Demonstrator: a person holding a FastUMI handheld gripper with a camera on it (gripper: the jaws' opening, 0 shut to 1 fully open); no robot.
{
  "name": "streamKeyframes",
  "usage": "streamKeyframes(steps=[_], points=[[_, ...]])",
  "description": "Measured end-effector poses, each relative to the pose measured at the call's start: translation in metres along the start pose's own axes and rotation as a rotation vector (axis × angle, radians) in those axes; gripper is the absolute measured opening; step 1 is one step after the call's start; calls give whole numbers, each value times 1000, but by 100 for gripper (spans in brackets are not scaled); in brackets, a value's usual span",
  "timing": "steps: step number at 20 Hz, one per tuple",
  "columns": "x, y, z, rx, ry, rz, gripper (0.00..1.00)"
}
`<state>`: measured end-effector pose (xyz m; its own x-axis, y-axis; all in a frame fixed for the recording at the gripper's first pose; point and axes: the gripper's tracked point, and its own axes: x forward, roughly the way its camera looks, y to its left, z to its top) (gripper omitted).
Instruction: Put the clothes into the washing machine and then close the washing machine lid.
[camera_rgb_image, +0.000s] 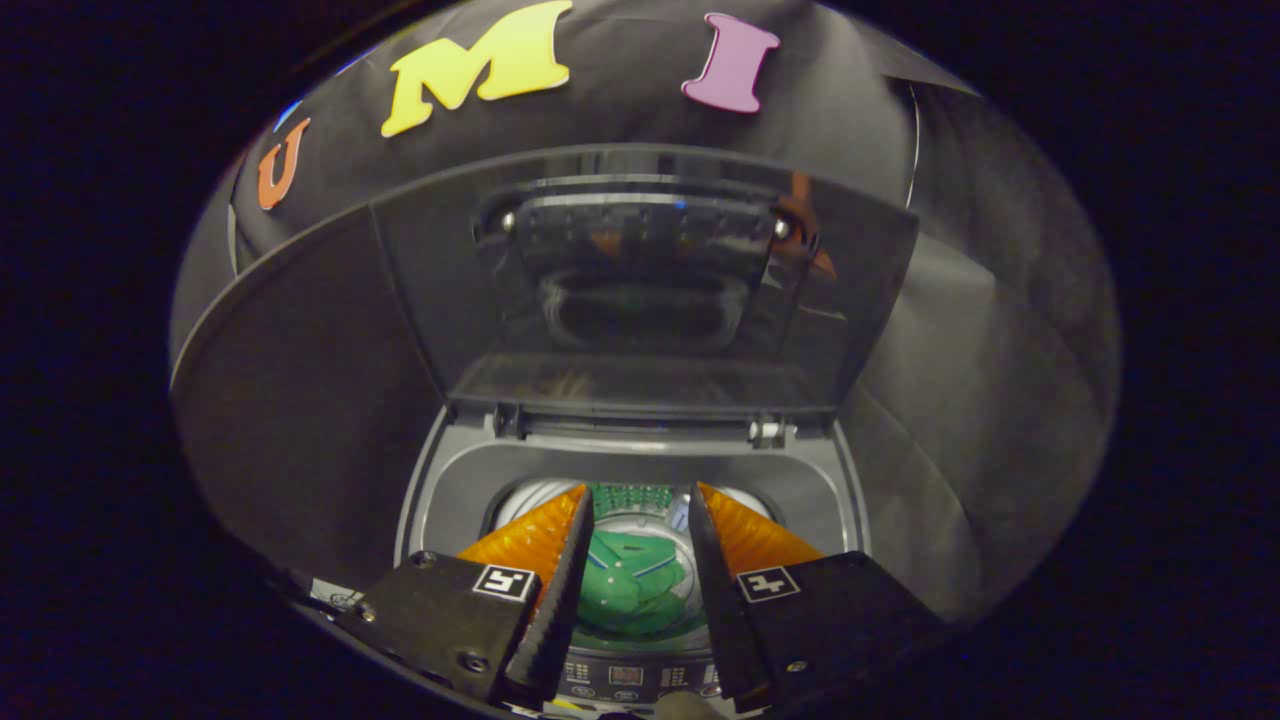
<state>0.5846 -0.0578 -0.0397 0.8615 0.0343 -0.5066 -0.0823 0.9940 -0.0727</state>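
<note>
Green cloth lies in the drum below the tongs (637, 520), whose two fingers stand apart with nothing between them; they hang over the mouth of the washing machine (450, 490). The green garment (630, 590) rests crumpled inside the tub, seen through the gap between the fingers and apart from both. Just under the tongs runs the machine's control panel (625, 680). Beyond the tub, the lid (640, 290) stands raised on its hinges at the back, its glossy inner face turned toward the tongs. Judging from this, the loading step looks done and closing the lid is what remains. The next move calls for reaching up to the lid's top edge and drawing it forward and down
</note>
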Motion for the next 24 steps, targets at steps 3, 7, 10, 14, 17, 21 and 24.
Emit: streamKeyframes(steps=[3, 7, 10, 14, 17, 21, 24], points=[[-14, -3, 34, -1, -64, -1, 60], [-30, -4, 78, 13, -140, 2, 60], [-38, -3, 111, 17, -187, 4, 60], [-35, 1, 153, 29, -242, 11, 74], [-32, -1, 188, 36, -287, 18, 74], [-13, 2, 219, 39, -302, 6, 74], [9, 3, 222, 50, -278, 10, 74]])
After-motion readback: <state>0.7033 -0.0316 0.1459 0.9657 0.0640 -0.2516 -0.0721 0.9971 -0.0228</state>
